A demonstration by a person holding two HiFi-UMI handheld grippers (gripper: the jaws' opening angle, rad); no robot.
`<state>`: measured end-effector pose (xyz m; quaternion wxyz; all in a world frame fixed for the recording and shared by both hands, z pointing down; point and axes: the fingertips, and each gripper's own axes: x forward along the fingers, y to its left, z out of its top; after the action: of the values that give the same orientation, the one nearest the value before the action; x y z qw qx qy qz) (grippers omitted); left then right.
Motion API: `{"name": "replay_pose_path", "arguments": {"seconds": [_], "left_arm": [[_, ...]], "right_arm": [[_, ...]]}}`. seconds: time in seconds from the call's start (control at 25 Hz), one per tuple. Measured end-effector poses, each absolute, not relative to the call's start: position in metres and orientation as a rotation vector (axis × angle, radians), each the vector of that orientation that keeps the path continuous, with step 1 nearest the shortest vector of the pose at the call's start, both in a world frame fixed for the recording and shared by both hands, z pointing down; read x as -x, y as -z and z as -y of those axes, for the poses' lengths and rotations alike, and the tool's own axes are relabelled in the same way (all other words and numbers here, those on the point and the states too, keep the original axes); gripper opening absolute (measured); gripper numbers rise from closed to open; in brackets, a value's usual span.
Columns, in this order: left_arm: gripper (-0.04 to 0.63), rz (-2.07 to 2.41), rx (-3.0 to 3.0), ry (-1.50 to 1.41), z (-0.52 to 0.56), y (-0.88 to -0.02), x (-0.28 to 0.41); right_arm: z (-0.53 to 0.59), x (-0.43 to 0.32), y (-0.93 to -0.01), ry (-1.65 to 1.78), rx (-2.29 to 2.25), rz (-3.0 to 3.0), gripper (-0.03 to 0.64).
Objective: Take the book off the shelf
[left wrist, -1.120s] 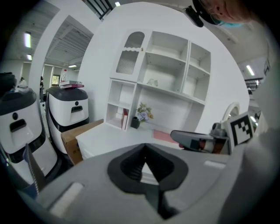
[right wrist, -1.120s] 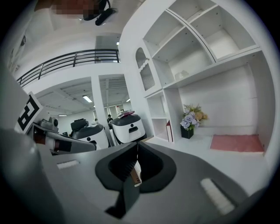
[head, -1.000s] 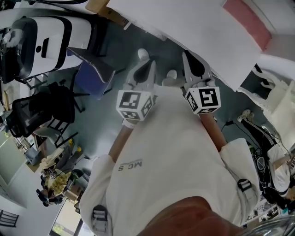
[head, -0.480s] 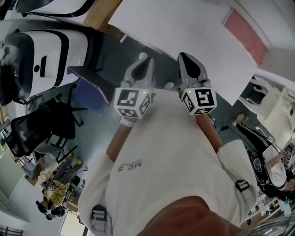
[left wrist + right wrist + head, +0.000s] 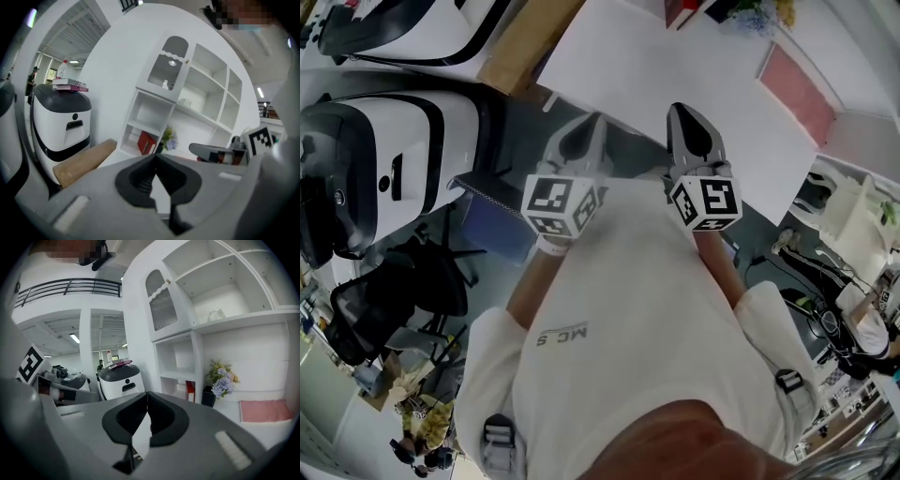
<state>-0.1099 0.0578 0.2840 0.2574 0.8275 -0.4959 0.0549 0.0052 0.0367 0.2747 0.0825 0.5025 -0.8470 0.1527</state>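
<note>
The red book (image 5: 146,143) stands in the bottom left compartment of the shelf (image 5: 132,117), beside the flowers (image 5: 168,138). Your left gripper (image 5: 155,157) and right gripper (image 5: 146,393) have their jaws together, holding nothing, well apart from it. This looks like the approach; next, part one gripper's jaws and reach in.

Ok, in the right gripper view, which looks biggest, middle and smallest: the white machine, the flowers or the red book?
1. White machine
2. Flowers
3. Red book, just a thin strip on the shelf

That's only how they look here; the machine seems farther away.
</note>
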Motion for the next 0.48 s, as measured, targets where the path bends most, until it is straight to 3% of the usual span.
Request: {"name": "replay_pose_path", "arguments": {"seconds": [0.48], "left_arm": [[0.000, 1.282, -2.277, -0.123, -0.030, -0.292, 0.143]], "right_arm": [[-0.018, 0.022, -0.286, -0.422, -1.553, 2.440, 0.003]]}}
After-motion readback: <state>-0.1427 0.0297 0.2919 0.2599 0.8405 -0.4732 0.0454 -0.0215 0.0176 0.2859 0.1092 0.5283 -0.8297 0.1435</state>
